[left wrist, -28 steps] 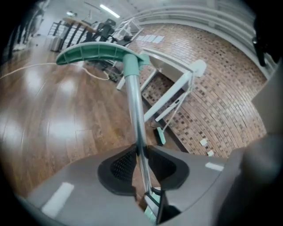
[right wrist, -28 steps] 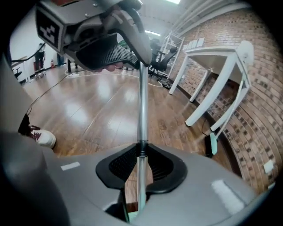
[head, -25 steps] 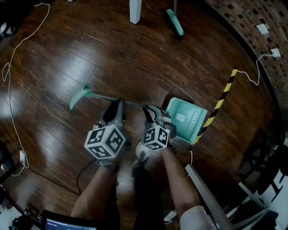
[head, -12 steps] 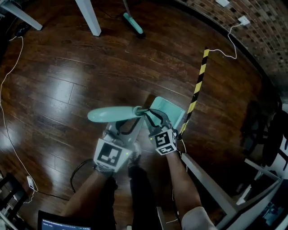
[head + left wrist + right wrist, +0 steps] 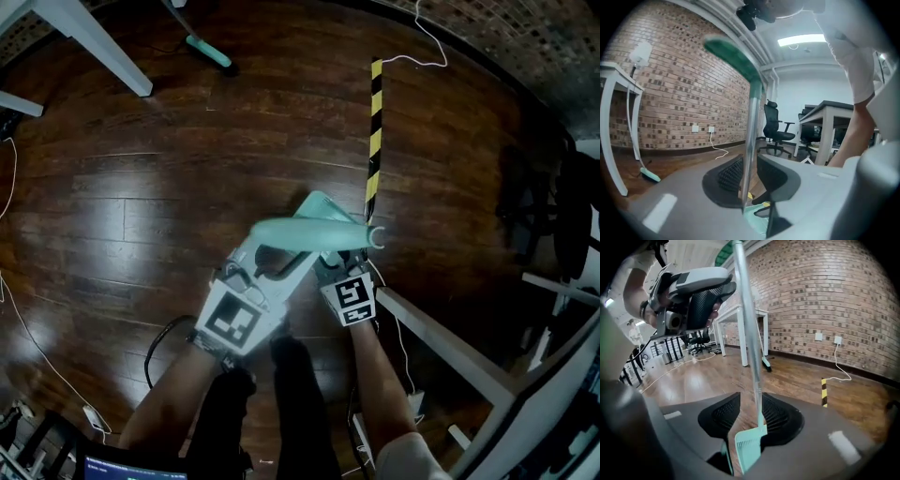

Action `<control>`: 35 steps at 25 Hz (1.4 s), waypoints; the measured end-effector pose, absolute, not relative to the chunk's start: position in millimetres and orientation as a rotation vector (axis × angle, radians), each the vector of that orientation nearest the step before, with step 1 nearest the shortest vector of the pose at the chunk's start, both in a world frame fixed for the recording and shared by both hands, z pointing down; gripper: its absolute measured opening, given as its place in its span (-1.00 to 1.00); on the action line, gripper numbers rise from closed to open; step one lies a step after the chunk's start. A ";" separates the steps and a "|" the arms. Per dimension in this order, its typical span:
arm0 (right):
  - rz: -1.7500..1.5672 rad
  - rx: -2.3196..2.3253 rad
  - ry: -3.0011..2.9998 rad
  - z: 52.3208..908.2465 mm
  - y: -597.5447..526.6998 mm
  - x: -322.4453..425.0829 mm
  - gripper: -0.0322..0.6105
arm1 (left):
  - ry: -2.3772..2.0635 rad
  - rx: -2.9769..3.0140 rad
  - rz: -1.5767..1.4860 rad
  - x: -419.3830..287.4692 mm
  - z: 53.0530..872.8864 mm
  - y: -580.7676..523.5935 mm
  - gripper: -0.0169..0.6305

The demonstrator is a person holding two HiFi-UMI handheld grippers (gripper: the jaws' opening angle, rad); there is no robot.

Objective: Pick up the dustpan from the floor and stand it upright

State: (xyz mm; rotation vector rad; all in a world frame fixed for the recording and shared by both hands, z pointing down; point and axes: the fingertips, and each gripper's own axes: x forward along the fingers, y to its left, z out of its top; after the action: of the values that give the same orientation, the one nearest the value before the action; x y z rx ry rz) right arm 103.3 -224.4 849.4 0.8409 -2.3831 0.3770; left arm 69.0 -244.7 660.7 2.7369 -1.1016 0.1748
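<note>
Mint-green long-handled plastic dustpan point(image 5: 749, 446), flat a second ago, is now upright. Left gripper point(image 5: 749, 176) clamps its metal pole point(image 5: 751, 126); right gripper point(image 5: 757, 416) is opening its jaws around it. The task looks nearly done.

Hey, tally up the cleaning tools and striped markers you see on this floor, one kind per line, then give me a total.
Dustpan: 1
Broom: 1
Yellow-and-black striped strip: 1
Total: 3
</note>
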 end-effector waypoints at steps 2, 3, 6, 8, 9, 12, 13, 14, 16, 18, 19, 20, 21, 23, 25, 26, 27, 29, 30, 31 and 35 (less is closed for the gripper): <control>0.395 0.888 -2.364 844.7 -217.1 124.5 -0.41 | -1.068 2.750 0.176 80.2 657.6 -240.9 -0.63; 0.397 0.911 -2.357 841.3 -213.9 133.7 -0.43 | -1.058 2.756 0.179 83.3 656.5 -238.2 -0.64; 0.388 0.980 -2.348 828.9 -208.7 153.1 -0.55 | -1.063 2.772 0.189 83.0 651.7 -231.3 -0.69; 0.382 1.024 -2.347 820.9 -207.2 160.4 -0.67 | -1.092 2.766 0.194 76.0 648.4 -228.7 -0.79; 0.382 1.045 -2.348 815.7 -206.2 162.5 -0.71 | -1.109 2.754 0.196 71.7 646.9 -226.8 -0.85; 0.370 1.099 -2.368 791.3 -206.6 162.4 -0.84 | -1.159 2.691 0.184 56.9 638.5 -220.3 -0.94; 0.361 1.115 -2.379 780.6 -208.1 160.4 -0.86 | -1.174 2.671 0.176 51.1 633.0 -218.2 -0.95; 0.351 1.131 -2.391 768.6 -210.0 157.6 -0.86 | -1.190 2.653 0.168 44.8 626.5 -215.9 -0.95; 0.329 1.153 -2.420 741.3 -214.1 149.8 -0.86 | -1.225 2.619 0.157 31.6 612.1 -211.0 -0.95; 0.290 1.155 -2.454 710.8 -218.4 141.4 -0.86 | -1.264 2.585 0.144 19.3 596.1 -206.6 -0.95; 0.269 1.155 -2.468 694.4 -220.3 138.1 -0.86 | -1.285 2.568 0.136 13.4 586.5 -204.7 -0.95; 0.251 1.157 -2.479 677.4 -221.3 135.9 -0.86 | -1.306 2.548 0.127 7.6 575.7 -202.3 -0.95; 0.239 1.164 -2.488 660.1 -221.0 135.1 -0.86 | -1.326 2.527 0.121 2.1 563.9 -199.1 -0.95; 0.223 1.184 -2.503 624.1 -217.6 135.6 -0.86 | -1.357 2.511 0.129 -6.8 536.8 -190.5 -0.95; 0.191 1.201 -2.515 583.0 -212.4 132.7 -0.86 | -1.386 2.525 0.146 -15.8 503.5 -183.1 -0.95; 0.170 1.207 -2.522 559.7 -208.5 129.2 -0.86 | -1.404 2.534 0.149 -21.8 484.0 -179.7 -0.95; 0.151 1.215 -2.529 534.7 -203.2 124.9 -0.86 | -1.424 2.540 0.149 -28.7 463.1 -175.9 -0.95; 0.127 1.243 -2.546 480.8 -189.5 116.2 -0.86 | -1.460 2.547 0.148 -43.0 416.3 -167.1 -0.95; 0.120 1.264 -2.555 452.3 -181.9 112.1 -0.86 | -1.476 2.555 0.149 -49.7 390.3 -162.7 -0.95; 0.110 1.288 -2.566 423.6 -174.1 108.9 -0.86 | -1.494 2.570 0.151 -55.6 363.4 -158.7 -0.95; 0.042 1.389 -2.613 324.3 -148.4 106.3 -0.86 | -1.586 2.663 0.079 -72.3 269.0 -146.7 -0.95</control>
State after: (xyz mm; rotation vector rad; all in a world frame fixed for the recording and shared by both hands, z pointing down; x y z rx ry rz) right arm 106.3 -148.4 324.3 1.3891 -2.6130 0.0423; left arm -72.3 -146.7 269.0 2.6628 -1.5864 0.0794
